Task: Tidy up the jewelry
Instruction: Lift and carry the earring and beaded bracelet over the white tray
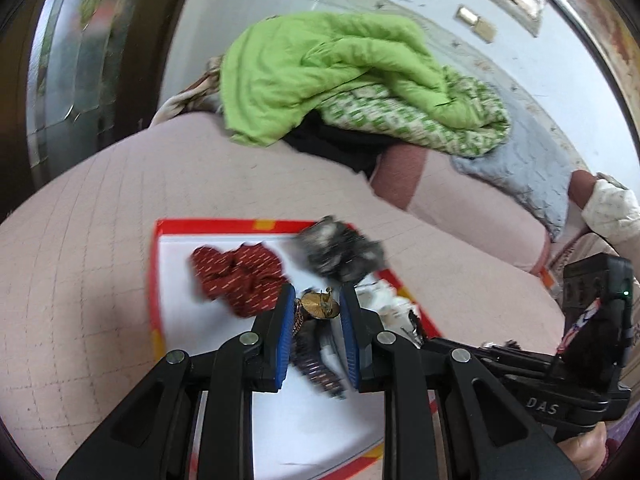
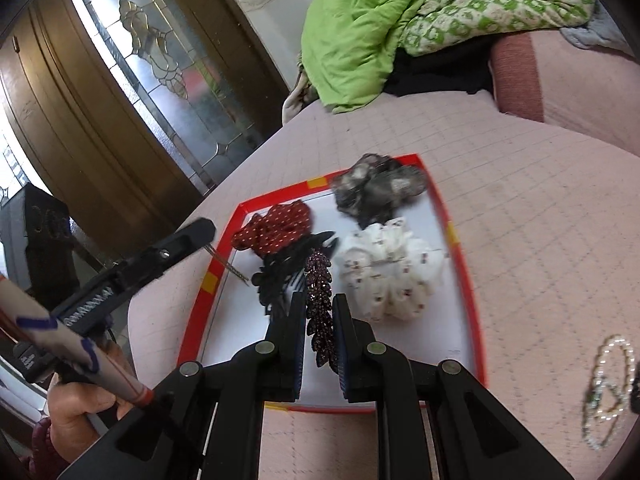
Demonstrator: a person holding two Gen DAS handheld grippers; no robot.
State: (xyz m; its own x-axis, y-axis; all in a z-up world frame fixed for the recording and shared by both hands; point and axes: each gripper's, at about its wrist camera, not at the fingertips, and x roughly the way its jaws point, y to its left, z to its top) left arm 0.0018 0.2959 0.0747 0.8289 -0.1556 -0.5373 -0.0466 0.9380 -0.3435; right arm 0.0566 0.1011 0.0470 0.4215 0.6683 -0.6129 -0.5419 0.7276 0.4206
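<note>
Low in the frame, the left gripper (image 1: 316,312) pinches a gold pendant (image 1: 319,305) with its chain over the red-edged tray (image 1: 154,280). The right gripper (image 2: 319,320) clamps a dark beaded hair clip (image 2: 320,300) above that tray, beside a white scrunchie (image 2: 390,270).

Your right gripper (image 2: 315,304) hangs over the red-rimmed tray (image 2: 466,264), jaws nearly closed, the purple beaded clip (image 2: 320,300) showing between them. The white scrunchie (image 2: 390,268) sits by the tray's right edge, the grey one (image 2: 380,188) at its far corner.
</note>
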